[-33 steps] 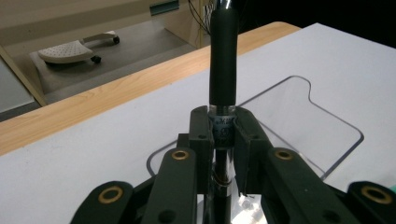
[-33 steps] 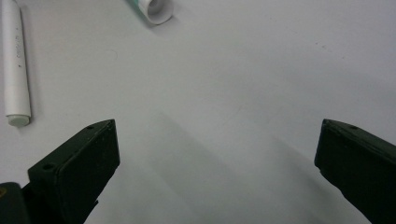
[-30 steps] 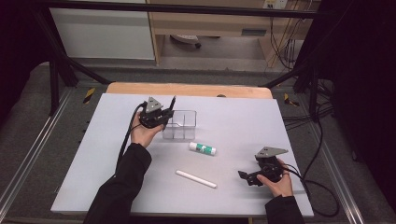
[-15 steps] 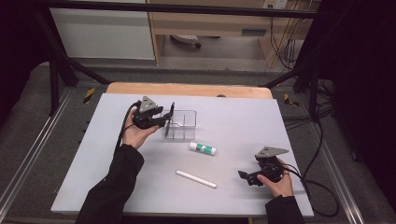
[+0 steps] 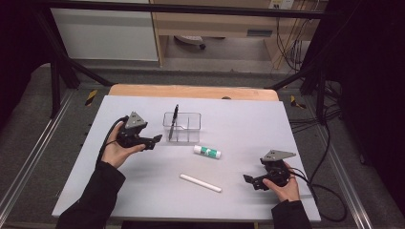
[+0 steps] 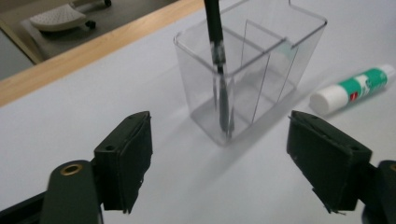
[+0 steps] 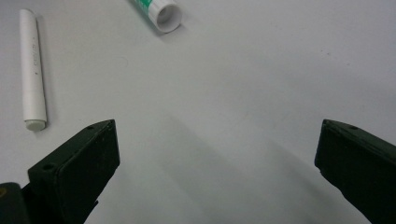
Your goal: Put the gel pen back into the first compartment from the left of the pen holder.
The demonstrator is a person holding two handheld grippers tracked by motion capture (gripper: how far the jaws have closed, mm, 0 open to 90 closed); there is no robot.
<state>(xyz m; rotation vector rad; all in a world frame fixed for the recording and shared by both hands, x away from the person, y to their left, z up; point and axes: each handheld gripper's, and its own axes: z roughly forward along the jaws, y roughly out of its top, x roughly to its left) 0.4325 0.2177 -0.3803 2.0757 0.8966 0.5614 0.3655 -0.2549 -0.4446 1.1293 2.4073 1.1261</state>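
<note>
The left hand-held gripper [image 5: 155, 140], its jaws just spread apart and empty, hung just short of the clear organizer [image 6: 252, 70] holding a black pen [image 6: 218, 60].

worktop [image 5: 119, 191]: pale grey sheet over a wooden top, centre of frame
clear organizer [image 5: 187, 129]: stands upper centre, a black pen [image 5: 175, 119] upright inside
glue stick [image 5: 207, 152]: lies at centre
white marker [image 5: 200, 182]: lies lower centre

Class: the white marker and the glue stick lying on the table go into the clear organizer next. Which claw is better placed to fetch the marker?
Right. The right claw is open, facing the white marker close by; the left claw is beside the clear organizer.
</note>
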